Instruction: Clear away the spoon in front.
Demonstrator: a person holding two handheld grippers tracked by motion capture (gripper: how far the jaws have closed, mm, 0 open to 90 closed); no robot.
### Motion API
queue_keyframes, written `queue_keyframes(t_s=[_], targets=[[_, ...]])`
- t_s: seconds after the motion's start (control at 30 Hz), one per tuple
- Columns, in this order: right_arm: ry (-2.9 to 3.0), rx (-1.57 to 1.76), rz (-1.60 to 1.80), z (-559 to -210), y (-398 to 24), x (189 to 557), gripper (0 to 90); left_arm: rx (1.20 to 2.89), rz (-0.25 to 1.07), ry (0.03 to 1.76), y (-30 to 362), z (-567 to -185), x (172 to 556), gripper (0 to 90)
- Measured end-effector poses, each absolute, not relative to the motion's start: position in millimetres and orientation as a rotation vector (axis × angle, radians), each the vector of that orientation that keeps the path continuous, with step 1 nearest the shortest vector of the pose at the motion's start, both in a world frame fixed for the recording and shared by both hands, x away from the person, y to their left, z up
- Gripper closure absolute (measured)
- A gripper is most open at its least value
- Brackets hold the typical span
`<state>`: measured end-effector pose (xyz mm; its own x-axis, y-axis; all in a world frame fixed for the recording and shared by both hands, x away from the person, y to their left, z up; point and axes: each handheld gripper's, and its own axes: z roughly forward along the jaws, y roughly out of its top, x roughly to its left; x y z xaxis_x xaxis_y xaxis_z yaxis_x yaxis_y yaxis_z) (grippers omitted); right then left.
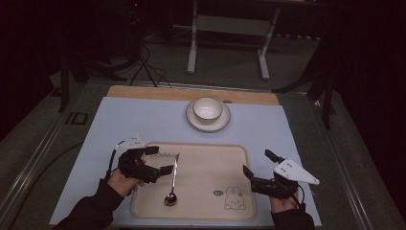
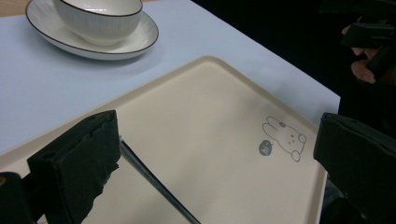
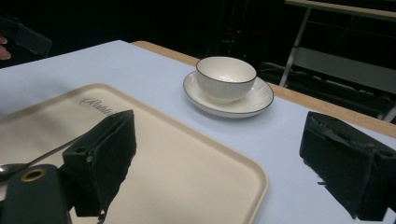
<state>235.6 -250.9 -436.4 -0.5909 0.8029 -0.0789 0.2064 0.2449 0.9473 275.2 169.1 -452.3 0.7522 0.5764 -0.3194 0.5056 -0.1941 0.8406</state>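
A beige tray [image 1: 210, 165] with a rabbit drawing lies on the pale blue mat. A metal spoon [image 1: 172, 184] rests on the tray's left part, bowl end toward me. My left gripper [image 1: 160, 159] stands open at the tray's left edge, and the spoon handle [image 2: 154, 182] runs close by one jaw. My right gripper [image 1: 257, 161] is open over the tray's right edge with nothing between its jaws. Beyond the tray a white bowl [image 1: 208, 108] sits on a white saucer [image 1: 191, 120]. The right gripper view shows the bowl [image 3: 225, 77], tray [image 3: 187, 163] and spoon [image 3: 28, 163].
The mat [image 1: 124, 120] covers a wooden table whose far edge [image 1: 143, 91] shows. Behind it stand a white table frame [image 1: 194, 43] and cables on the dark floor. Bare mat lies between tray and saucer.
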Motion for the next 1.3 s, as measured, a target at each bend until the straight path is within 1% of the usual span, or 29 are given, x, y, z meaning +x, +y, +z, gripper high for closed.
queue_keyframes(t_s=[0.4,0.5,0.63,0.67,0.8,1.13,1.3], targets=[[1.957,0.918,1.354,-438,-249,236,10.7,1.81,0.081,0.787,187,-462,257,1.0],[1.961,0.919,1.354,-438,-248,236,10.7,1.809,0.107,0.773,191,-462,253,1.0],[1.963,0.916,1.354,-439,-247,236,10.7,1.798,0.14,0.791,196,-462,249,1.0],[1.963,0.916,1.353,-439,-247,235,10.7,1.803,0.173,0.798,200,-463,246,1.0],[1.967,0.918,1.354,-439,-247,235,10.7,1.792,0.199,0.818,206,-468,243,1.0],[1.968,0.918,1.344,-441,-248,235,10.7,1.752,0.245,0.814,211,-480,240,1.0],[1.969,0.925,1.347,-442,-249,236,10.7,1.762,0.251,0.813,210,-484,239,1.0]])
